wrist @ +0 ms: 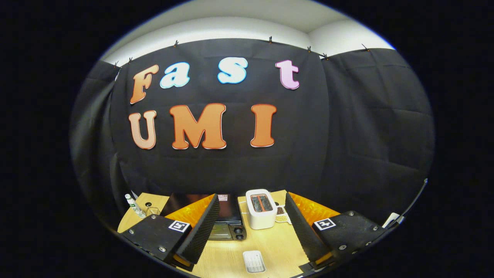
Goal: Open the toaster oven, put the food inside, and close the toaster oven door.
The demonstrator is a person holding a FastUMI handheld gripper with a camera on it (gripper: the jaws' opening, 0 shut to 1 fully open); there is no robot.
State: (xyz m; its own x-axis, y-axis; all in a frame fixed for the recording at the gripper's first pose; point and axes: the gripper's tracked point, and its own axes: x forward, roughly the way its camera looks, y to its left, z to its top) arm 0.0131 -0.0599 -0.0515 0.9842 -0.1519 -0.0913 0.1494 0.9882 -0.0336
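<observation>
A black toaster oven (227, 226) stands on the wooden table (270, 243) beyond my fingers, partly hidden behind the left finger (198, 227); its door looks closed, with knobs at its right end. My gripper (249, 227) hangs well above the table, open, with nothing between its fingers. A small white tray (254, 261) lies on the table near me, between the fingers. What food it holds I cannot make out.
A white two-slot toaster (261, 208) stands just right of the oven. A small dish of dark bits (281, 211) sits behind it. A white bottle (134, 205) and a clear glass (153, 211) stand at the table's far left corner. Black cloth walls the booth.
</observation>
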